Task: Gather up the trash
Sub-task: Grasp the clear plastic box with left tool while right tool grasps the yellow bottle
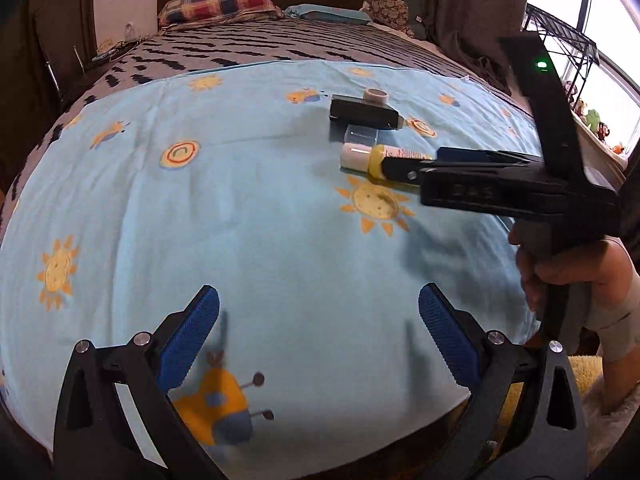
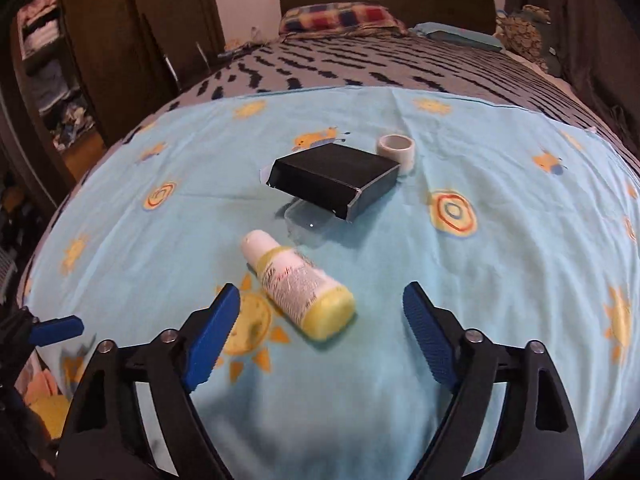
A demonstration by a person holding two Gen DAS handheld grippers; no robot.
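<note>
A yellow bottle point(image 2: 300, 286) with a white cap lies on the light blue sheet point(image 2: 500, 280), just ahead of my open right gripper point(image 2: 322, 306), between its fingers' line. Behind it lie a black box point(image 2: 332, 176), a clear plastic container point(image 2: 310, 220) under the box's edge, and a white tape roll point(image 2: 396, 150). In the left wrist view the bottle point(image 1: 370, 158), box point(image 1: 362, 112) and tape roll point(image 1: 375, 97) sit far ahead to the right. My left gripper point(image 1: 320, 316) is open and empty over bare sheet. The right gripper point(image 1: 452, 160) shows there beside the bottle.
The sheet covers the foot of a bed with a grey patterned cover point(image 2: 380, 64) and pillows point(image 2: 340, 20). A wardrobe with clothes point(image 2: 52, 80) stands at the left. A wire rack point(image 1: 560, 36) and window stand at the right.
</note>
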